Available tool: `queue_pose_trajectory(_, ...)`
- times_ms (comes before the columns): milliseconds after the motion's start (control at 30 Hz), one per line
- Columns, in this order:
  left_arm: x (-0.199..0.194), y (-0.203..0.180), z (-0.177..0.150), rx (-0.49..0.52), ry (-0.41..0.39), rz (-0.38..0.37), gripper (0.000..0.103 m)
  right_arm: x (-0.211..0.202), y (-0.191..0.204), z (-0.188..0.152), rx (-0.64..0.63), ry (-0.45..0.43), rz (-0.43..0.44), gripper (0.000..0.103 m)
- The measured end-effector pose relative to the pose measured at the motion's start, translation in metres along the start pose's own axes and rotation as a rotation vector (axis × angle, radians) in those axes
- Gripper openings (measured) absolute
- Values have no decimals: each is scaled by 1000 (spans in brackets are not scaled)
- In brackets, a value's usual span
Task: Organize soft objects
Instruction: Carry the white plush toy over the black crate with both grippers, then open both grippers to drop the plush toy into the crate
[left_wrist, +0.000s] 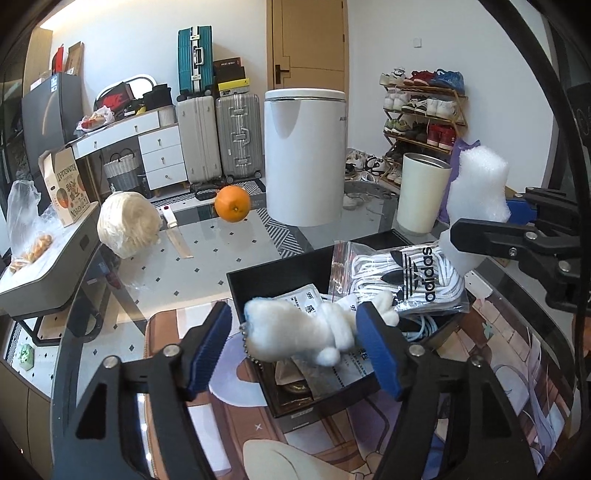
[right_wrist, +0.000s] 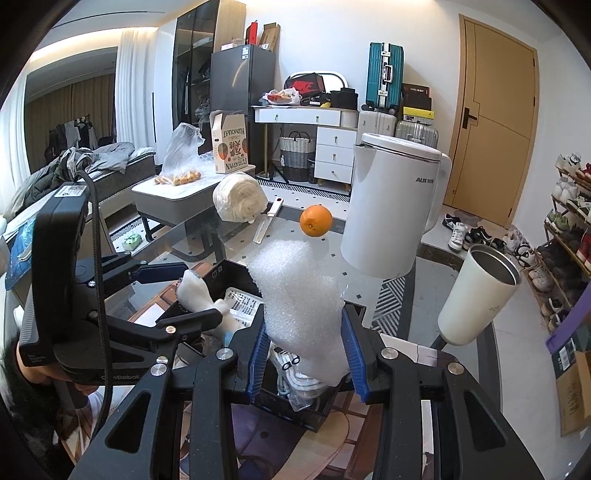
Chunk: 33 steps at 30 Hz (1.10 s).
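Over the open black box (left_wrist: 258, 284) on the glass table (left_wrist: 221, 251), we hold one soft thing in each gripper. Our left gripper (left_wrist: 295, 341) has its blue pads spread wide, and the white plush toy (left_wrist: 291, 332), with its bead chain hanging, sits between them: its tail end touches the right-hand pad, while the left-hand pad stands clear of it. We judge this a loose hold or a release, and we cannot tell whether the toy is carried or already dropping. Our right gripper (right_wrist: 306, 350) is clenched on the foam wrap (right_wrist: 295, 295), a tall white wad rising upright from between the pads, above the near corner of the same box.

Inside the box we see a bagged bundle of white laces (left_wrist: 406, 273), printed paper sachets (left_wrist: 303, 299) and a pale cable. The orange (left_wrist: 232, 203), the white kettle (left_wrist: 304, 158) and the tumbler (left_wrist: 421, 192) stand well behind and take no part.

The step in hand looks like depositing. Next, we think, the toy should settle onto the sachets and the left gripper draw back, so that the right one can lower the foam into the free space beside the laces and then let go.
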<state>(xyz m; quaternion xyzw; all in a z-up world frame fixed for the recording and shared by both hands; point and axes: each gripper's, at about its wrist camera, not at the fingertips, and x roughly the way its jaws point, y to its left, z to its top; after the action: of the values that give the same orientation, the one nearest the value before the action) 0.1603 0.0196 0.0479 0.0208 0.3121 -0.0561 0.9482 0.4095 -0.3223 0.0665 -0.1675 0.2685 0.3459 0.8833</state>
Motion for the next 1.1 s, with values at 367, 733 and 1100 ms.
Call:
queue_pose_trajectory(367, -13, 7, 0, -20, -38, 36, 101, -4, 4, 2, -11, -4, -8, 38)
queue_pose_trajectory(733, -21, 20, -9, -56, -45, 64, 103, 5, 9, 9, -21, 8, 16, 38)
queue_pose_trajectory(1100, -26, 43, -30, -122, -47, 98, 103, 42, 28, 12, -53, 83, 77, 39)
